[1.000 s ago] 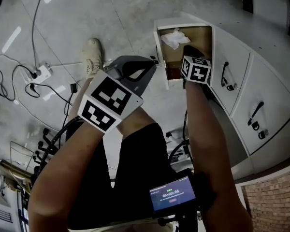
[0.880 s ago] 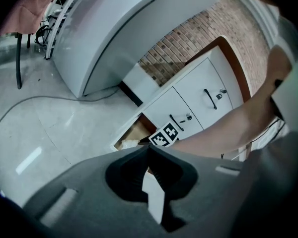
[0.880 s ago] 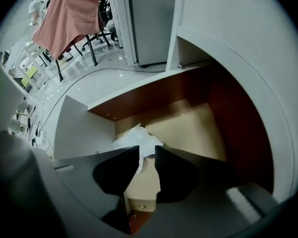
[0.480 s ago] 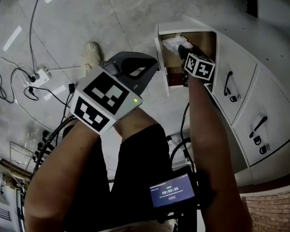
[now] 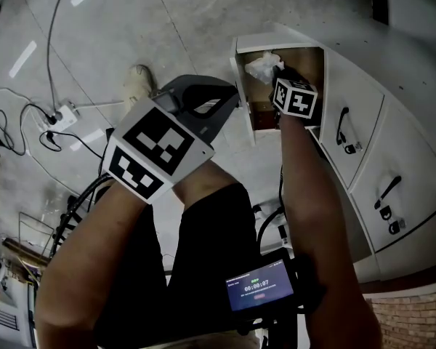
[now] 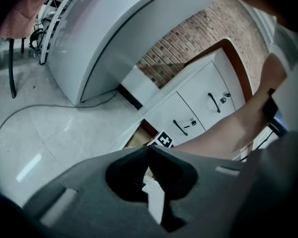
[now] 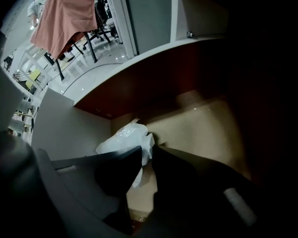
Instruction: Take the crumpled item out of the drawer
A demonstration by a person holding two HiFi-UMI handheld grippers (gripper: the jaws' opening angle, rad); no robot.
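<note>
The floor (image 5: 131,20) is grey with big square tiles. Long bright streaks of light shine on it at the upper left of the head view. Black cords (image 5: 49,46) run over it to a white power strip (image 5: 62,113) at the left. A white cabinet (image 5: 414,93) with black handles (image 5: 342,126) fills the right side. A brick wall (image 5: 414,307) shows in the lower right corner. In the left gripper view a big white curved unit (image 6: 99,33) stands at the upper left; it may be a counter. In the right gripper view a pink cloth (image 7: 64,19) hangs at the upper left over thin black legs (image 7: 92,43).
</note>
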